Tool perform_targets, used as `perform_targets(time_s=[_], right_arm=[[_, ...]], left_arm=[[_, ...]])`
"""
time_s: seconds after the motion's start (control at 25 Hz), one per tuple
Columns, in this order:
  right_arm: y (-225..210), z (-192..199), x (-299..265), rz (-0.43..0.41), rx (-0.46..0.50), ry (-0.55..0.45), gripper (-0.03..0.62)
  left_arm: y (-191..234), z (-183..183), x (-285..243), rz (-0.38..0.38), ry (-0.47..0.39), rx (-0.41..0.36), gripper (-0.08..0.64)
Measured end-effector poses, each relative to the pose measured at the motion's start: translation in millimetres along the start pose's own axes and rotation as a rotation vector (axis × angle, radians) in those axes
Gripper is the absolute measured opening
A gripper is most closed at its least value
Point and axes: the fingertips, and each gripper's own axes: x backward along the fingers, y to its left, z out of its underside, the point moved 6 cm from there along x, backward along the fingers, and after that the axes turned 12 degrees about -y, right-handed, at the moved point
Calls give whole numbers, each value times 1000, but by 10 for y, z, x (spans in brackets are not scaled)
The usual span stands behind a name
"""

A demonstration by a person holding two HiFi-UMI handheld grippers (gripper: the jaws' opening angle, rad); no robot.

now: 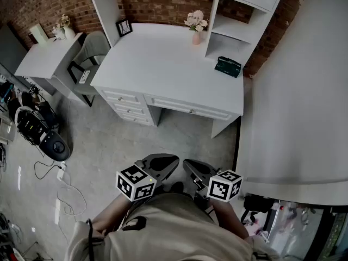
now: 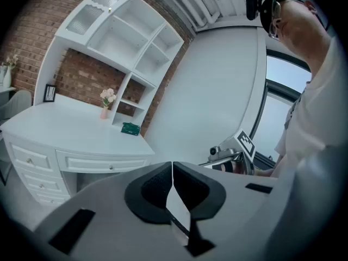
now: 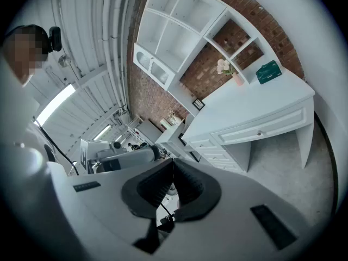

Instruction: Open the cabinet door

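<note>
Both grippers are being held low, close against the person's body, side by side and pointing slightly downward toward the desk (image 1: 163, 58). The left gripper (image 1: 163, 163) is keeping its jaws together, pad against pad, with nothing between them. The right gripper (image 1: 194, 170) is likewise closed and gripping nothing.

A stretch of grey floor (image 1: 136, 140) is lying between the grippers and the desk's front edge. Drawers (image 1: 128, 105) are sitting under the front left corner of the desk. A white wall panel (image 1: 299, 91) is running along the desk's right side.

On the desk, a green box (image 1: 228, 66) is lying near the right edge. A vase (image 1: 196, 23) of flowers is standing toward the back right, just beside the hutch's open shelves. A picture frame (image 1: 124, 27) is leaning at the back left corner.

The cabinet door (image 2: 89, 18), glazed with ribbed glass, is sitting in the upper left corner of the hutch (image 2: 136, 53). It is well apart from both grippers, high above the desk's back edge, and appears shut. The whole depth of the desk is standing between the person and it.

A chair (image 1: 89, 56) and a side table (image 1: 46, 58) are standing left of the desk, with cables (image 1: 49, 173) trailing over the floor nearby.
</note>
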Motion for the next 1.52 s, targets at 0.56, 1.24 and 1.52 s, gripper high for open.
perform_targets(time_s=[0.56,1.24,1.52], right_arm=[[235,-41,-211,-54,71,2,28],[76,-5,-238,-53,31,58,28],[-3,-130,-444,8,48,46,28]], left_arm=[[57,-79,307,-53,-55,-17,22],[12,-14,165,-48,-29,-31,21],[300,-141,95,5,-73,-20,21]])
